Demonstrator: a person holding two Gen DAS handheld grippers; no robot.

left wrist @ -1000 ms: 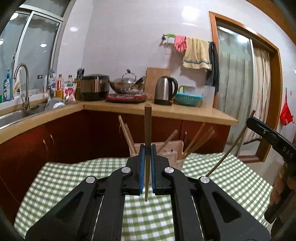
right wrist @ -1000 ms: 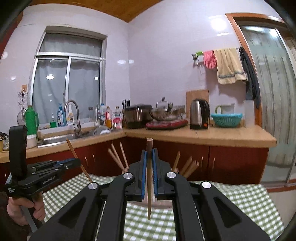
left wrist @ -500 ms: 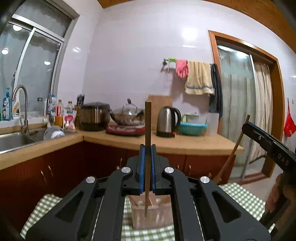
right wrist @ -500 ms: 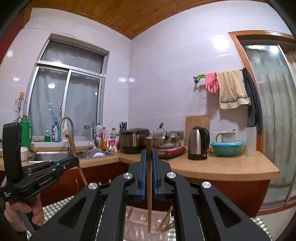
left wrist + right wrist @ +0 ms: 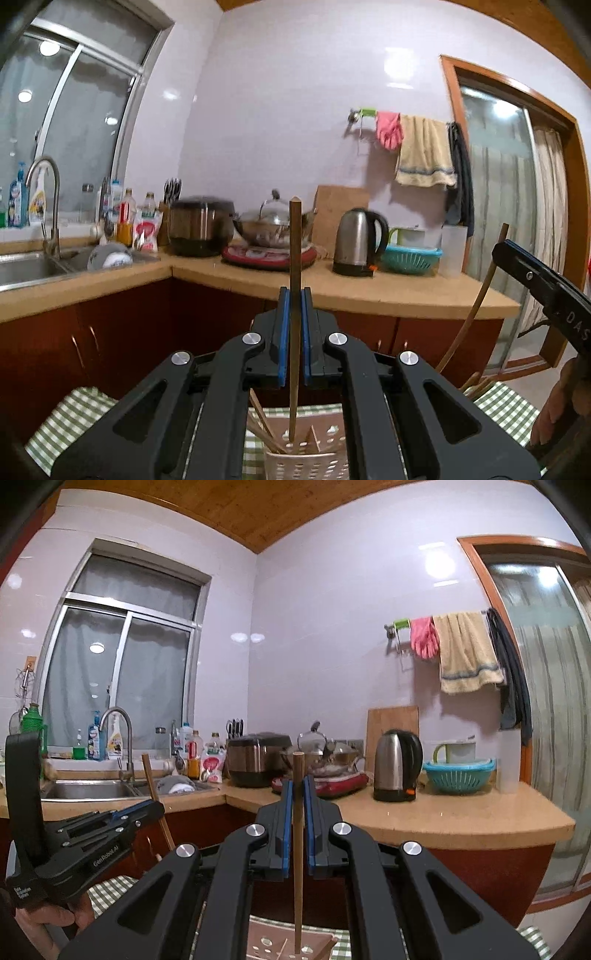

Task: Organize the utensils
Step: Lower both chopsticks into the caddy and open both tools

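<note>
Both raised now: left gripper (image 5: 294, 328) clamping upright brown wooden chopstick (image 5: 294, 295), right gripper (image 5: 297, 823) likewise (image 5: 297, 812), tips over perforated plastic holder (image 5: 317, 461) at six o'clock — ready for dropping in.

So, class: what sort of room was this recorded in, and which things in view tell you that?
A home kitchen, most likely. A sink with a tap sits under the window, an electric kettle and a rice cooker stand on the wooden counter.
</note>
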